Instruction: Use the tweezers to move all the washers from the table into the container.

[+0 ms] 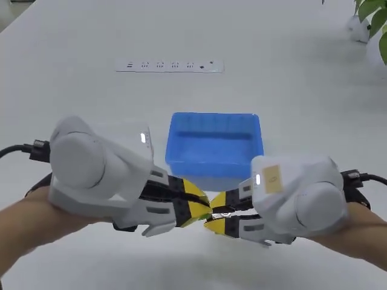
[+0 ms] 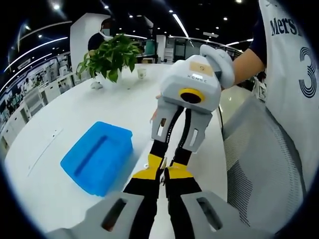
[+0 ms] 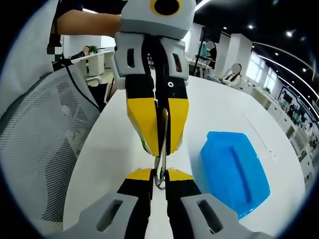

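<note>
Thin metal tweezers (image 3: 163,142) run between the two grippers, which meet tip to tip just above the white table. My left gripper (image 1: 201,211) comes in from the left and is shut on one end. My right gripper (image 1: 217,220) comes in from the right, and its jaws (image 3: 159,179) are shut on the looped end. The blue plastic container (image 1: 211,164) stands just beyond the gripper tips, and what lies inside it cannot be made out. In the left gripper view it lies to the left (image 2: 94,159) of my own jaws.
A white power strip (image 1: 169,66) lies further back on the table (image 1: 91,90). A potted plant (image 1: 369,18) stands at the far right corner. A mesh chair (image 3: 40,144) and the person's body are at the near table edge.
</note>
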Demonstrator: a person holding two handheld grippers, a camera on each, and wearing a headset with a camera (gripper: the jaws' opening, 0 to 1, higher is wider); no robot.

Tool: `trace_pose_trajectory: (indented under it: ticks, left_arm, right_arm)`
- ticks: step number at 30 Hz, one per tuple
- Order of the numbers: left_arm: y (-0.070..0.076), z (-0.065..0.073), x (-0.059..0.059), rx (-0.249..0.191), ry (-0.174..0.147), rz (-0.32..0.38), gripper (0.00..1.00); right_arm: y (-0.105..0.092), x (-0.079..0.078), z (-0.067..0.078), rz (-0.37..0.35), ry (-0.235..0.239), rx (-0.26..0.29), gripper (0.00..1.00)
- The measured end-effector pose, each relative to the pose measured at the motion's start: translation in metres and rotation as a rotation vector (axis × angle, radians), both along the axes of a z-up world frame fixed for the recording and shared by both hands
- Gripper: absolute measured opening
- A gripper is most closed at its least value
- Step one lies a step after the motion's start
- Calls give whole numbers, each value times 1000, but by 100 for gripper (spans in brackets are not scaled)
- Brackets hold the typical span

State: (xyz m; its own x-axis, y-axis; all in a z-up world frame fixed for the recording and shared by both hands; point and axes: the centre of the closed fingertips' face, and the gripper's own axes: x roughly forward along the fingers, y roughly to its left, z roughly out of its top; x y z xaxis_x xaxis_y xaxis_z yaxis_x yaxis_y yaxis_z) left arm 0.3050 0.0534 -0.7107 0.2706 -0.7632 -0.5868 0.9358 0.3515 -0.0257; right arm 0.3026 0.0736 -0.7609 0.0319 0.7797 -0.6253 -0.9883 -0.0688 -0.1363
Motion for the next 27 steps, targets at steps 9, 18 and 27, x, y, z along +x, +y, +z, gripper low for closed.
trace_pose_trajectory:
  ticks: [9,18,27]
  left_arm:
    - [1,23,4,-5,-58,5,8]
    - [3,49,20,-12,-113,12,8]
    - [7,65,47,-42,-157,29,8]
  right_arm:
    - [2,6,23,6,-50,13,10]
    - [5,26,49,-7,-119,38,10]
    - [10,56,64,-27,-162,55,10]
